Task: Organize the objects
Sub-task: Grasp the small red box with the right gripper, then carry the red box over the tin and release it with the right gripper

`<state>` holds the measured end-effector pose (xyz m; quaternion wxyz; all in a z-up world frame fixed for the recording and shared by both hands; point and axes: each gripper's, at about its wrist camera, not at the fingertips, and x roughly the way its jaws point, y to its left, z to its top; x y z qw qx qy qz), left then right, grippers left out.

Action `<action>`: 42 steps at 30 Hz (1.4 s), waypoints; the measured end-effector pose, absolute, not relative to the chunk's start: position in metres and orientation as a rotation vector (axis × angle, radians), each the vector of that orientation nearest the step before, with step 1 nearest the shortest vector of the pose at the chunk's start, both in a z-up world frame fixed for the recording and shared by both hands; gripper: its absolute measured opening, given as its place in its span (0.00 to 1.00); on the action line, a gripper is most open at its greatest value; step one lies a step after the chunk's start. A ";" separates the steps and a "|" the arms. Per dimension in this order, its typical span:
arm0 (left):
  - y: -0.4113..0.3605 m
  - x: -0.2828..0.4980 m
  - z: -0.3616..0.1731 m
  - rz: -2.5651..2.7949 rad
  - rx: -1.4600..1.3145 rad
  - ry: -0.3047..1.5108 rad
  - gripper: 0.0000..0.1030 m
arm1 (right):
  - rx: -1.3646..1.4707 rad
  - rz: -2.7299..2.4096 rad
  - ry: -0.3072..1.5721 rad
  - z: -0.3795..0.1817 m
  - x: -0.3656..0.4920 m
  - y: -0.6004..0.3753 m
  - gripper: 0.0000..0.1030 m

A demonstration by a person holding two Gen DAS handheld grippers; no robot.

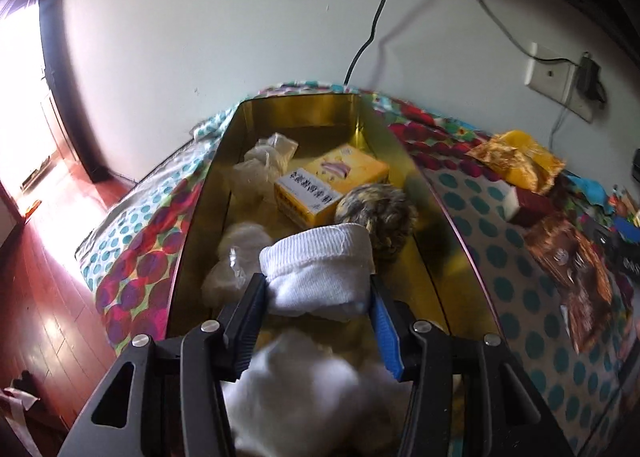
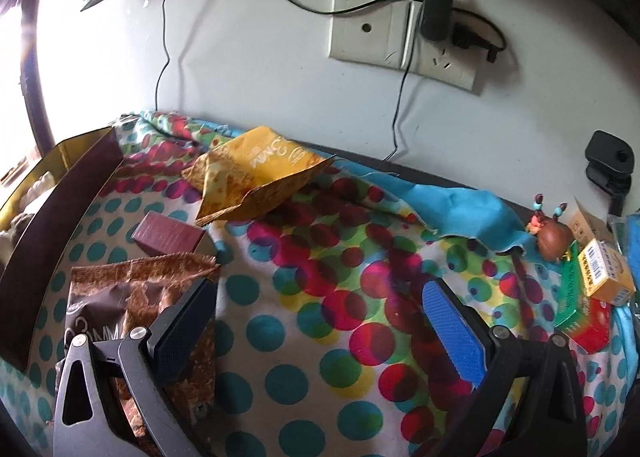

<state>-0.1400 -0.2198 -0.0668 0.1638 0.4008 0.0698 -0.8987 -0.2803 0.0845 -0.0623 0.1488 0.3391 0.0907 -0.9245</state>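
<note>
Left wrist view: my left tongs (image 1: pixel 318 289) are clamped on a rolled white sock (image 1: pixel 320 269), held over the gold tin (image 1: pixel 452 241). Soft, light, ribbed knit; it compresses, so mid-roll is my hold.

Right wrist view: my right tongs (image 2: pixel 324 317) stand apart, empty, right of that tin (image 2: pixel 60 193), beside a crinkly brown packet (image 2: pixel 120 297).

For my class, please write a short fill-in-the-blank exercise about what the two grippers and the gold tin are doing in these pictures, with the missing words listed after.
1. The left gripper is shut on a rolled ____ sock.
2. The sock is held above the open ____ tin.
3. The right gripper is ____ and holds nothing.
4. Inside the tin, a ____ box lies beside a ball of yarn.

Missing words: white; gold; open; yellow
</note>
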 end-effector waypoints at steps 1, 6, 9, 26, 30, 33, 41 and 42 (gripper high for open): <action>-0.223 -0.145 -0.070 -2.543 1.174 0.209 0.54 | 0.957 -2.662 0.251 -0.060 -0.277 0.085 1.00; -0.211 -0.128 -0.068 -2.607 1.072 0.132 0.60 | 0.926 -2.581 0.217 -0.043 -0.273 0.066 1.00; -0.203 -0.110 -0.058 -2.662 0.952 0.115 0.67 | 0.889 -2.506 0.305 -0.035 -0.273 0.035 1.00; -0.193 -0.059 -0.050 -2.742 0.840 0.304 0.68 | 1.250 -2.270 0.404 -0.084 -0.328 -0.024 0.62; -0.192 -0.053 -0.049 -2.742 0.822 0.287 0.68 | 1.165 -2.344 0.440 -0.074 -0.318 -0.019 0.62; -0.196 -0.049 -0.047 -2.724 0.789 0.278 0.68 | 1.096 -2.392 0.408 -0.061 -0.306 -0.008 0.62; -0.201 -0.048 -0.043 -2.698 0.788 0.295 0.68 | 0.996 -2.520 0.238 -0.022 -0.309 0.036 0.62; -0.200 -0.047 -0.042 -2.700 0.786 0.302 0.68 | 1.006 -2.525 0.213 -0.019 -0.310 0.042 0.62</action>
